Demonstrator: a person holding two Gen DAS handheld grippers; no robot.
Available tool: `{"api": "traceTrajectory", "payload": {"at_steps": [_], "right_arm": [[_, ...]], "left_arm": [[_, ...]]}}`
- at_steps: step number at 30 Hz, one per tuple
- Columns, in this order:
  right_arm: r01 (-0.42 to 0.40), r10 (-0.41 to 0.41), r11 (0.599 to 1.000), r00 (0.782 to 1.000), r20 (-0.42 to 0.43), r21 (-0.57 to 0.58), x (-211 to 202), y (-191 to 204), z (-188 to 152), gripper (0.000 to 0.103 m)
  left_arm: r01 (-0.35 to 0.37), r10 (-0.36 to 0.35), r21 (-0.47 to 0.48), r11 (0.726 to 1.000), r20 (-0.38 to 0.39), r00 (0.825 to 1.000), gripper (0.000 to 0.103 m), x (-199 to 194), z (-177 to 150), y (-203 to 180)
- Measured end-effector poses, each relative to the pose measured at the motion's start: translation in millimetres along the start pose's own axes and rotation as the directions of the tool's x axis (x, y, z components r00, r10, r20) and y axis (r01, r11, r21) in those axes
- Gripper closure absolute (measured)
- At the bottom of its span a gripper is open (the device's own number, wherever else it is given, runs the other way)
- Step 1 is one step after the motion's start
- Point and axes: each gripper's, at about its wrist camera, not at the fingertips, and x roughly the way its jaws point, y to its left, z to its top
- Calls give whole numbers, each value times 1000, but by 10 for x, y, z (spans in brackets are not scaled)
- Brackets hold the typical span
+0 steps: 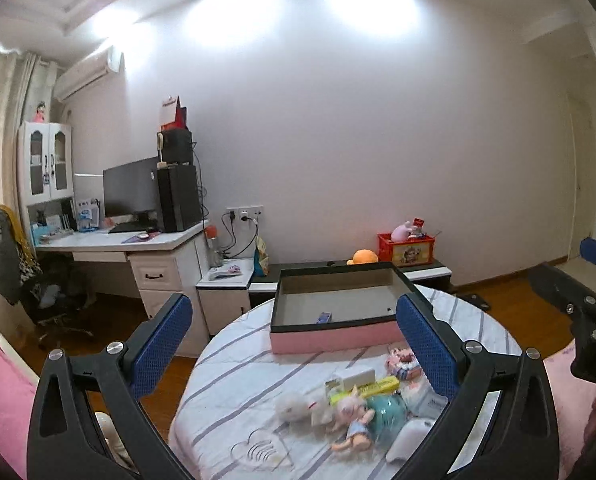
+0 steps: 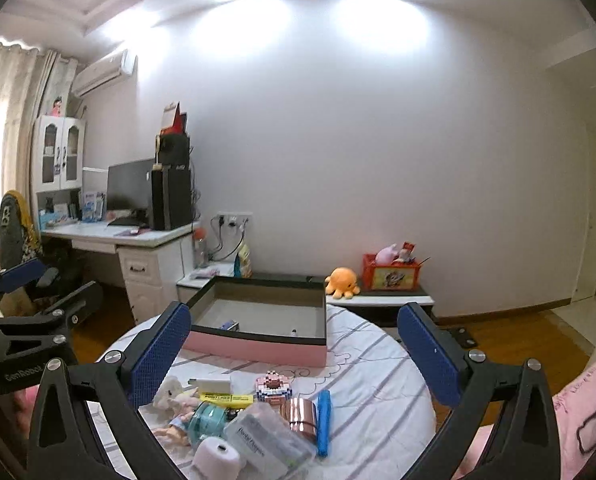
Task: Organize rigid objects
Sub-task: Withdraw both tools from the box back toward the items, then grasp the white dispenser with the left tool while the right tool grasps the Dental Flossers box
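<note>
Both grippers stand wide open and hold nothing: the left gripper (image 1: pixel 293 344) and the right gripper (image 2: pixel 293 352) hang above the near edge of the striped white bed (image 2: pixel 378 364). Just below and ahead lies the clutter: a clear plastic case (image 2: pixel 269 436), a shiny copper-coloured cylinder (image 2: pixel 300 412) and a blue pen (image 2: pixel 324 420), its long axis running away from the camera, nearest the right gripper. A yellow highlighter box (image 2: pixel 225 399) lies crosswise further left. Beyond them sits the pink-sided open box (image 2: pixel 257 350), nearly empty, the likely destination
</note>
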Motion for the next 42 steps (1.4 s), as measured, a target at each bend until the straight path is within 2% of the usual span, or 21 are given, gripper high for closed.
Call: {"api": "traceTrajectory", "payload": {"at_steps": [5, 11, 16, 19, 23, 25, 29, 35, 39, 40, 42], "right_arm": [[13, -13, 1000, 1000, 9, 8, -224, 53, -47, 0], [45, -45, 999, 999, 14, 6, -397, -16, -121, 0], [72, -71, 997, 997, -37, 10, -400, -113, -277, 0], [88, -86, 996, 993, -83, 20, -335, -195, -396, 0], [119, -113, 992, 984, -140, 38, -260, -355, -580, 0], [135, -125, 990, 976, -178, 47, -198, -460, -702, 0], [147, -125, 987, 957, -260, 64, -66, -626, -935, 0], [151, -108, 983, 933, -344, 101, 107, -838, -1203, 0], [146, -92, 982, 924, -371, 119, 182, -935, -1283, 0], [144, -89, 982, 923, -375, 122, 200, -954, -1295, 0], [138, -80, 982, 922, -379, 128, 219, -977, -1312, 0]], "left_arm": [[-6, 7, -5, 1000, 27, 1000, 0, -204, -15, 26], [-3, 3, -10, 1000, 15, 1000, 0, -261, -73, 49], [3, -3, -2, 1000, -48, 999, 0, -146, -248, 36], [33, -32, 15, 999, -89, 995, 0, -43, -405, -72], [118, -106, 61, 991, -175, 979, 0, 129, -711, -394], [171, -150, 74, 982, -225, 963, 0, 239, -908, -592], [202, -159, 108, 973, -313, 936, 0, 448, -1177, -867], [225, -167, 107, 969, -392, 905, 0, 746, -1364, -1101], [237, -165, 123, 964, -423, 891, 1, 887, -1432, -1197], [232, -157, 131, 964, -423, 892, 2, 906, -1440, -1205], [216, -129, 171, 961, -411, 902, 11, 919, -1449, -1224]]}}
